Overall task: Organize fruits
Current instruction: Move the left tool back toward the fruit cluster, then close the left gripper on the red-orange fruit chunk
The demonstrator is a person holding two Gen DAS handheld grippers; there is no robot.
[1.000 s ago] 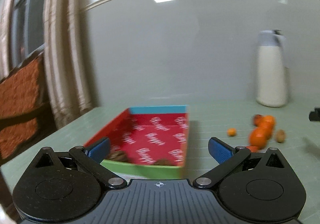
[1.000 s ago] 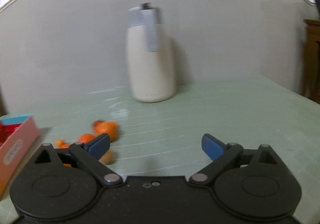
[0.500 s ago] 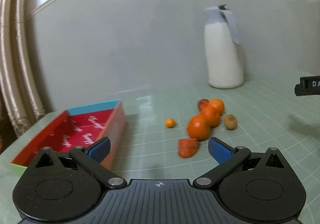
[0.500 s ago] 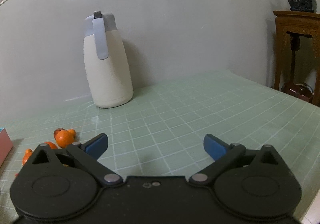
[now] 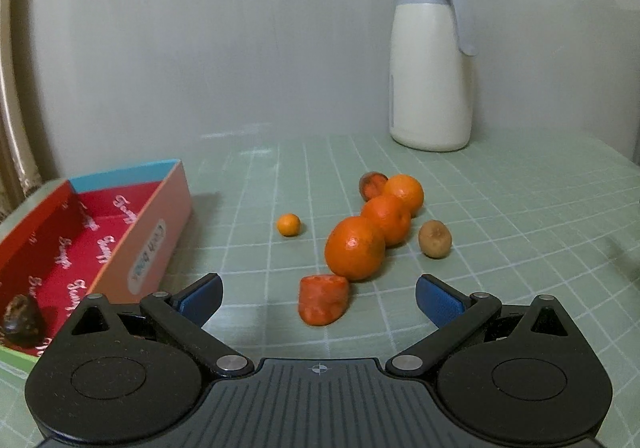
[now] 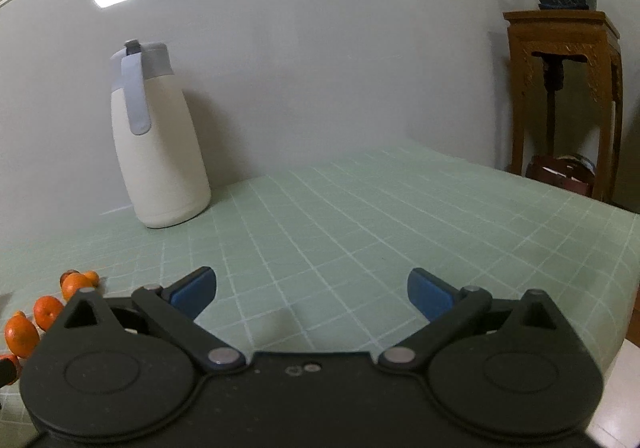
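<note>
Bare green gridded mat [image 6: 360, 216] is seen across the centre and right of the right wrist view. Lower centre of the left wrist view is blocked by clustered orange mandarins [image 5: 354, 248], with a red cardboard box [image 5: 156, 232] at lower left.

The red box [image 5: 120, 244] runs off the left edge; the oranges [image 6: 24, 332] are partly hidden behind the right tongs [image 6: 312, 292].

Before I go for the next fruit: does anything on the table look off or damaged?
Yes. The red-orange piece nearest the left gripper has a flat, cut-looking top, unlike the round oranges behind it. The rest lies loose on the mat, while the red box holds one dark fruit. Nothing spilled.
</note>
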